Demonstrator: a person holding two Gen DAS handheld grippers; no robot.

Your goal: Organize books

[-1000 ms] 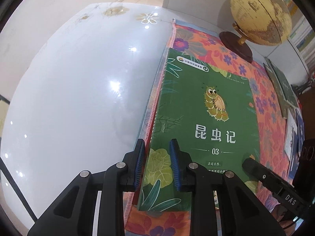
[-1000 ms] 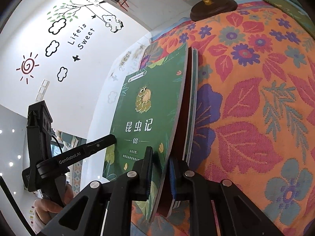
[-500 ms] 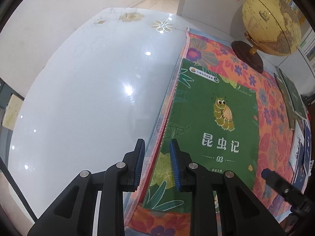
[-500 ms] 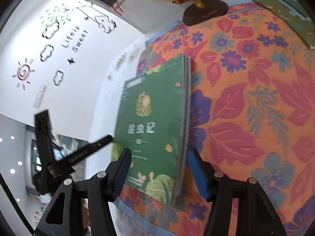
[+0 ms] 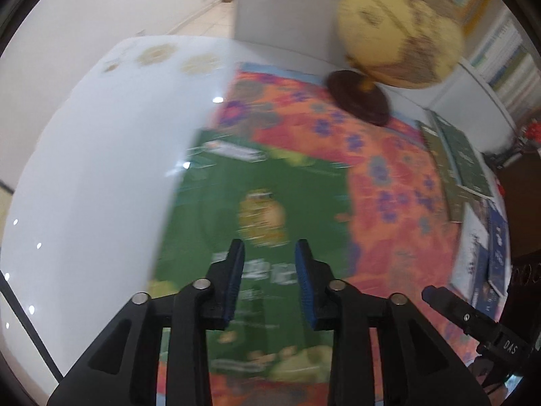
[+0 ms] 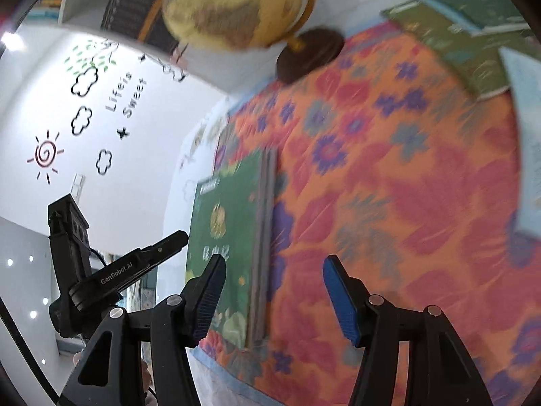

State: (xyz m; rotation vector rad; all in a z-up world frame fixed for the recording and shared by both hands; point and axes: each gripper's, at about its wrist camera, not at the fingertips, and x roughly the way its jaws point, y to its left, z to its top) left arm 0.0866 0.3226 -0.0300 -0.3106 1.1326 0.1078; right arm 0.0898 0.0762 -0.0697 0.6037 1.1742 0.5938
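The green book [image 5: 267, 203] lies flat on the flowered cloth [image 5: 389, 176], at the cloth's edge beside the bare white part of the table [image 5: 101, 169]. It is on top of a small stack; in the right wrist view the edges of the books under it show along its right side [image 6: 267, 237]. The left hand-held gripper [image 5: 268, 260] hangs over the lower half of the cover. Its jaws have just been opening a little, the gap is narrow, and the blue pads [image 5: 236, 270] press on nothing, so it is released. The right hand-held gripper [image 6: 274, 287] is also released: its jaws stand well apart, above the right edge of the stack and the cloth beside it, and nothing is between them. In the right wrist view the left hand-held gripper [image 6: 169, 243] shows as a black arm at the left of the book. A globe [image 5: 402, 30] on a dark round base stands on the far end of the cloth. More books [image 5: 463, 162], dark green ones, lie at the far right edge of the cloth, and blue and white ones [image 5: 490, 247] lie near them, closer to the camera. The wall [image 6: 101, 118] behind has drawings of clouds and a sun. Both views are blurred, so the text on the cover is not readable.
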